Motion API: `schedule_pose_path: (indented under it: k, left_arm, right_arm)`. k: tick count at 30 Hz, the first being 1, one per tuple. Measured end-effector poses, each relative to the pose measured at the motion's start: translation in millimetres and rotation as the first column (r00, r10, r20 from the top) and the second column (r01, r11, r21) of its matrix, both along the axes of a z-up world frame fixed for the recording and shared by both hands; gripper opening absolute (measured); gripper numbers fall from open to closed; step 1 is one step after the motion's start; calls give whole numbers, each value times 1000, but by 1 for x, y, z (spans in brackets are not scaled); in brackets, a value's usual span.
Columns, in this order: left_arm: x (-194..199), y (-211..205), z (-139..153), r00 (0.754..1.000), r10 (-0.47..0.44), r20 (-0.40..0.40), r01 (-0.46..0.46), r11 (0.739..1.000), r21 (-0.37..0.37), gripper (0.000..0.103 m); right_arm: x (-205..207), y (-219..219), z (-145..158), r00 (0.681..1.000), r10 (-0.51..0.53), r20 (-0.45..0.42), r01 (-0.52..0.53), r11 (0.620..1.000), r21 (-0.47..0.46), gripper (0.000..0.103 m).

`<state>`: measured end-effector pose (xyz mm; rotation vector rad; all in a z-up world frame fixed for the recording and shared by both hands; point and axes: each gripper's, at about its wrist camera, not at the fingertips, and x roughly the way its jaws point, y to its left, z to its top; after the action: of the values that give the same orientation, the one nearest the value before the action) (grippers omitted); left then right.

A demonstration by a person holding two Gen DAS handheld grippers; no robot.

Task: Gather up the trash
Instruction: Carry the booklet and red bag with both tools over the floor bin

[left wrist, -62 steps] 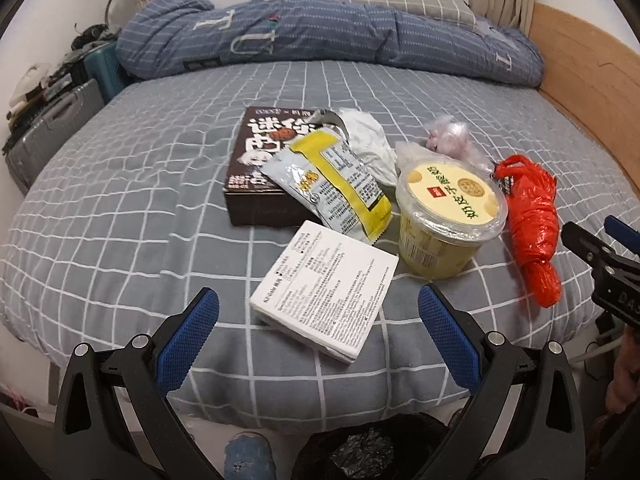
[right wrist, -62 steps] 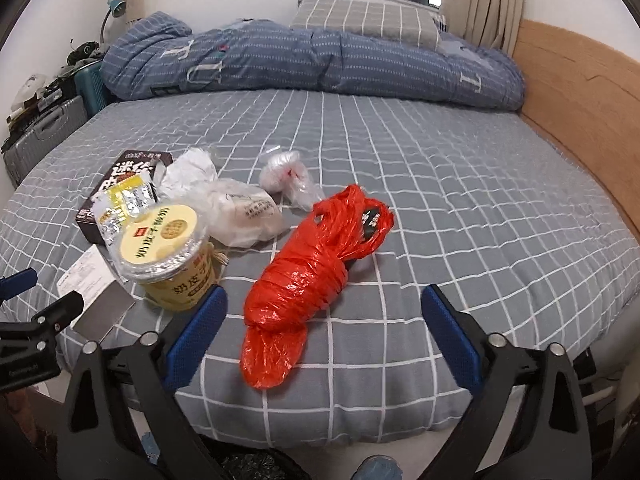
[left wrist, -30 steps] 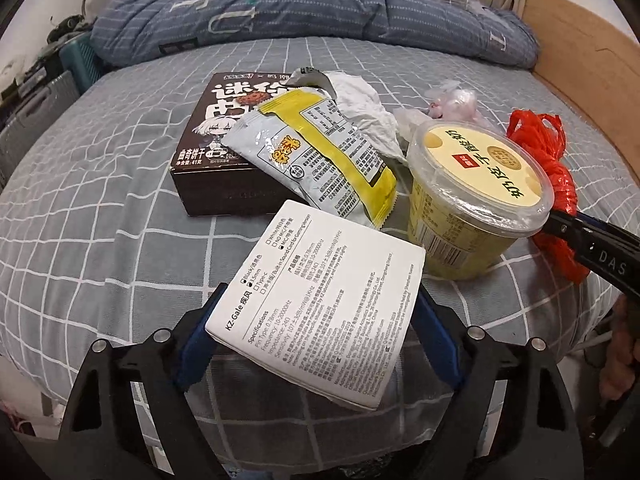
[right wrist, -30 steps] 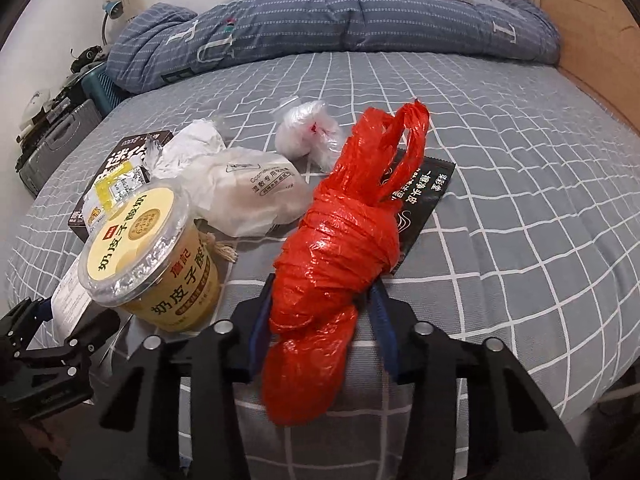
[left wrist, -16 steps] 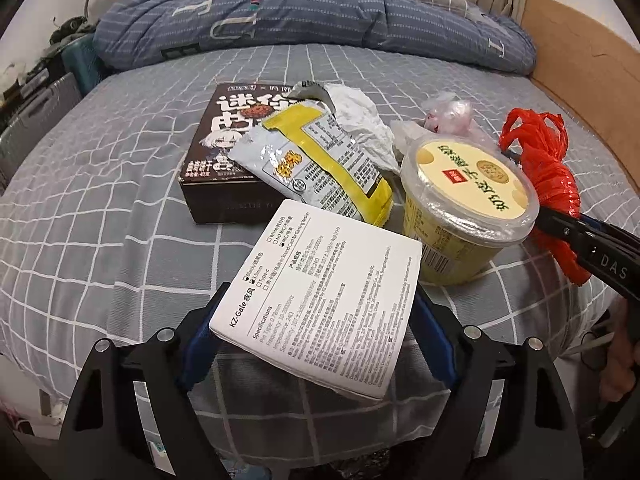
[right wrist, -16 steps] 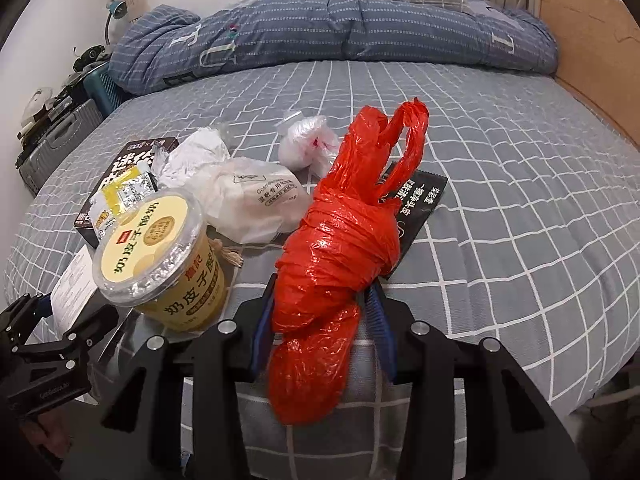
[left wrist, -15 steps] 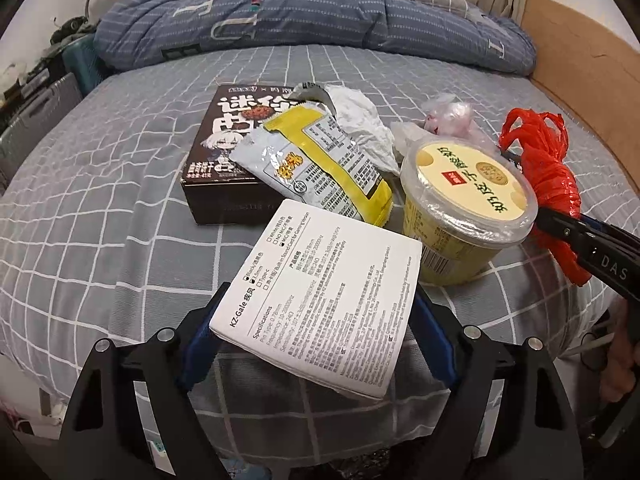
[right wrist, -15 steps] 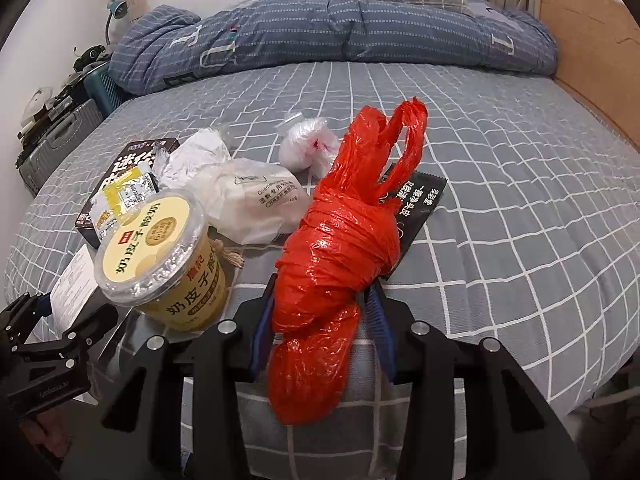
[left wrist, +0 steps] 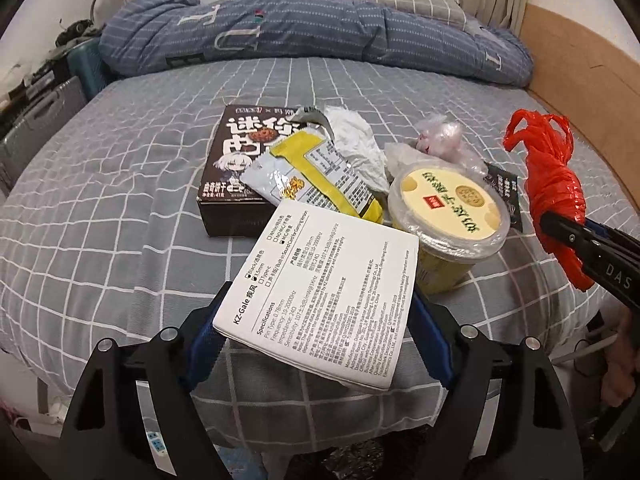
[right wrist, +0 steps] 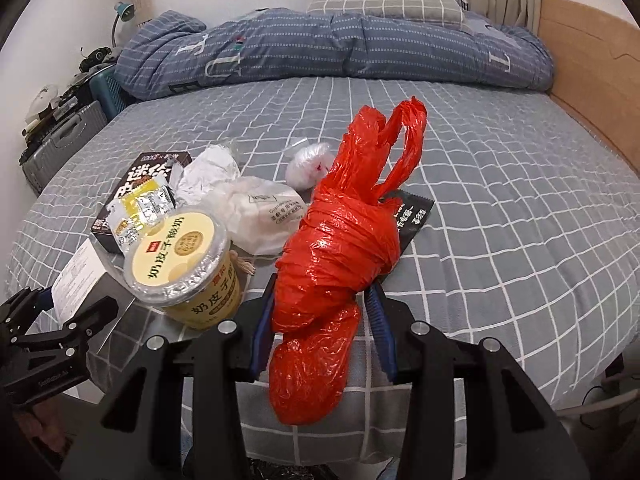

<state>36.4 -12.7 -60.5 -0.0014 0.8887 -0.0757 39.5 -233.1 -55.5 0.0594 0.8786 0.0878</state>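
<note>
**Ana:** Left wrist view first: the left tongs (left wrist: pixel 316 320) are pinching the white printed box (left wrist: pixel 320 292) by its two side edges, lifted off the bed (left wrist: pixel 120 200) and tilted. And the other side?

**Ben:** In the right wrist view the right tongs (right wrist: pixel 320 320) are clamped around the middle of the red plastic bag (right wrist: pixel 336 264), its handles sticking up and its tail hanging below the pads.

**Ana:** What remains on the bed?

**Ben:** A yellow lidded cup (right wrist: pixel 184 264) just beside the bag, a white crumpled wrapper (right wrist: pixel 260 216) behind it, a yellow snack packet (left wrist: pixel 316 176) lying on a dark box (left wrist: pixel 232 168), a small clear bag (right wrist: pixel 308 166) further back and a black sachet (right wrist: pixel 412 216) partly behind the red one.

**Ana:** Risks, as you judge them?

**Ben:** The box is held only at its edges; the card could bow and it could pivot or slip out. The bag is soft, slick film, so the squeezed bundle might slide down through the pads. Its tail hangs close to the cup, so a sideways swing could tip that. A black-lined bin seems to sit below the bed edge (left wrist: pixel 352 456), mostly hidden, so a blind release could miss.
</note>
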Motion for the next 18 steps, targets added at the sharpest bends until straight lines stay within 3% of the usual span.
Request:
schedule_pose_path:
  k: [18]
  left_arm:
    - [-24, 3, 38, 998, 10, 55, -10, 1000, -3, 79]
  right_arm:
    - [-29, 5, 44, 998, 16, 61, -15, 1000, -16, 40]
